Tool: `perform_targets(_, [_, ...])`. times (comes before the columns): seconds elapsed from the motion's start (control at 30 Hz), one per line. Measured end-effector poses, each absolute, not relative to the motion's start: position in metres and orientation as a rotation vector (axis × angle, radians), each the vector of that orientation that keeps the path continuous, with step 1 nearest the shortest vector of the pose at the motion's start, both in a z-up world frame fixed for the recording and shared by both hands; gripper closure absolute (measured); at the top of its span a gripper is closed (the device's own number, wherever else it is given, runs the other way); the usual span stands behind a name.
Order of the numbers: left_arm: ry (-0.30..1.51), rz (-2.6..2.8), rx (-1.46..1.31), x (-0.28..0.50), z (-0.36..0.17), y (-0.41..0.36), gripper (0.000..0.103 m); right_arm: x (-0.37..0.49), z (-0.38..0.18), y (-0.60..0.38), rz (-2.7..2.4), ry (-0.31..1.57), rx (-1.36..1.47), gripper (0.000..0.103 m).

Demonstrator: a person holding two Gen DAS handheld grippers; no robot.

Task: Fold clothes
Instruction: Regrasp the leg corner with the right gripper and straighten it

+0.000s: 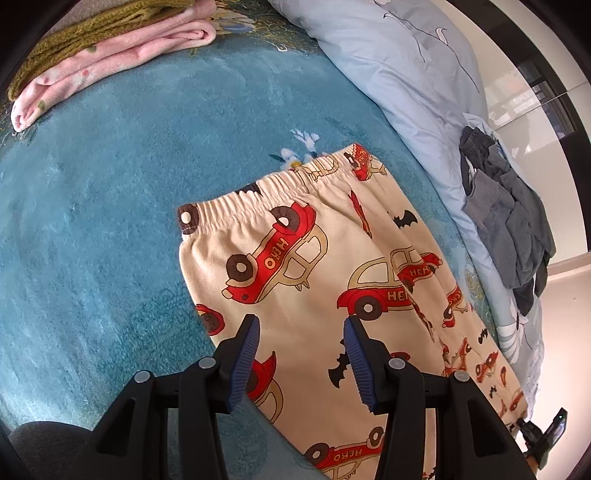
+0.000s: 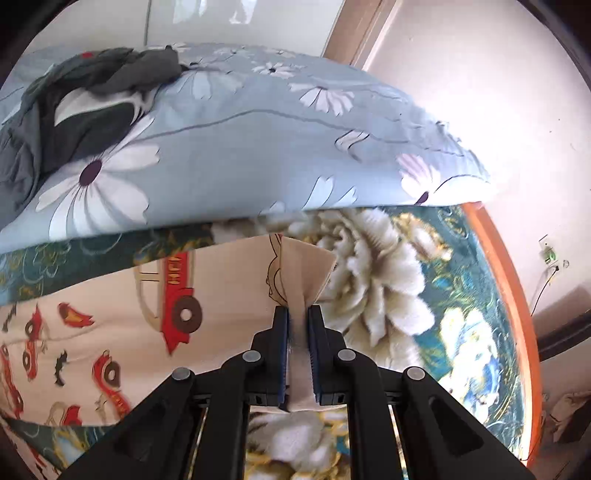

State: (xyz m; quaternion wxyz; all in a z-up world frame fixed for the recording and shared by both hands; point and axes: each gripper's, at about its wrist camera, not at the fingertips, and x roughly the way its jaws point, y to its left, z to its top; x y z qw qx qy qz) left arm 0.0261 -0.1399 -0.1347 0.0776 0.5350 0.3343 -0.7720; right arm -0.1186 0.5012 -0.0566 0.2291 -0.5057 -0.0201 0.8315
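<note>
Cream children's trousers printed with red cars and bats lie flat on the teal blanket, their elastic waistband towards the far side. My left gripper is open and empty, hovering over the trousers below the waistband. In the right wrist view my right gripper is shut on the leg hem of the trousers, with cloth pinched between the blue pads. The right gripper shows at the bottom right of the left wrist view.
A folded pink garment and an olive knit lie at the far left. A light blue flowered duvet borders the right side, with grey clothes piled on it. The teal flowered blanket ends at an orange edge.
</note>
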Motion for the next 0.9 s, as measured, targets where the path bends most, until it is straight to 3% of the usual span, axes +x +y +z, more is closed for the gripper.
perform_targets(0.07, [1.009, -2.313, 1.596, 0.027, -0.134, -0.142, 0.052, -0.125, -0.052, 0.503, 2.290, -0.068, -1.376, 0.087])
perform_targets(0.17, [1.029, -2.319, 1.534, 0.031, -0.128, -0.150, 0.052, -0.122, -0.049, 0.493, 2.329, -0.051, -1.356, 0.062])
perform_targets(0.2, [1.033, -2.320, 1.494, 0.033, -0.124, -0.154, 0.052, -0.118, -0.048, 0.490, 2.345, -0.037, -1.347, 0.059])
perform_targets(0.37, [0.985, -2.248, 1.354, 0.039, -0.115, -0.177, 0.043, -0.083, -0.048, 0.480, 2.415, 0.080, -1.373, 0.059])
perform_targets(0.67, [0.901, -1.991, 1.580, 0.010, -0.154, -0.192, 0.041, 0.030, -0.089, 0.461, 2.382, 0.529, -1.716, 0.059])
perform_targets(0.77, [0.828, -2.025, 1.645, -0.001, -0.158, -0.184, 0.041, 0.057, -0.103, 0.449, 2.341, 0.551, -1.779, 0.058])
perform_targets(0.9, [0.793, -1.993, 1.742, -0.008, -0.172, -0.180, 0.043, 0.068, -0.120, 0.435, 2.284, 0.583, -1.824, 0.048])
